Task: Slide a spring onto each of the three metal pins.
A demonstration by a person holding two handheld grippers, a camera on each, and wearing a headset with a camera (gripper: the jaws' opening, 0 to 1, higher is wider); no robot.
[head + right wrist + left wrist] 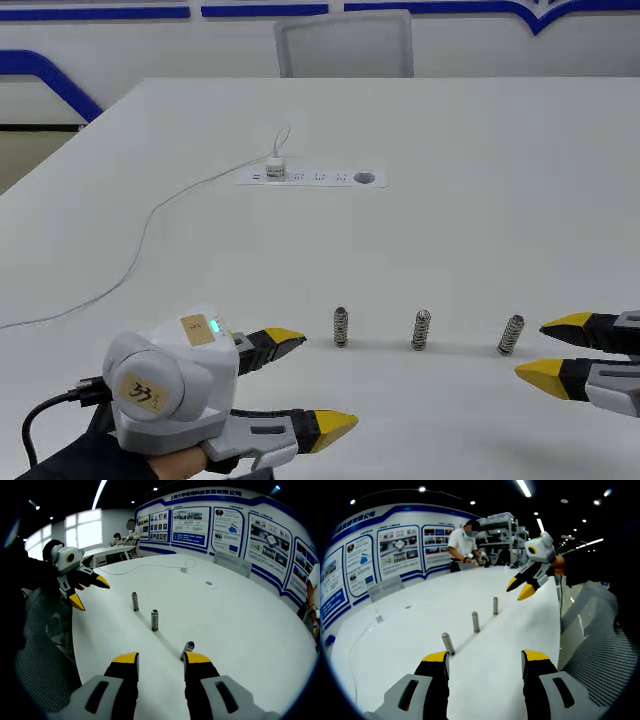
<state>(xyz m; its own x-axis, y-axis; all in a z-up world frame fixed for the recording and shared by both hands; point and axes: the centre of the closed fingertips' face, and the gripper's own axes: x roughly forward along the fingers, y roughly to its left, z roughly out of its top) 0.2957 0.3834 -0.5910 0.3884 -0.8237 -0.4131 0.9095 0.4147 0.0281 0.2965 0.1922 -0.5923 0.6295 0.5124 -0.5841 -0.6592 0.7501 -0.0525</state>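
Near: left yellow-tipped grey gripper (325, 378) spread, empty, its yellow handwritten sticker (143, 393) unreadable | right yellow-tipped gripper (532, 348) spread too, empty | between them three coiled metal springs (421, 330) stand in a row on the white table (480, 230), rightmost leaning, bare tabletop all round | beyond, white power strip (312, 177) trailing a white cable (150, 225) | far edge, grey chair (345, 45)

I see left spring (341, 327), middle spring (421, 330), right spring (511, 335), each on a pin (423, 313), in a row on the table (450, 230). Right spring leans.
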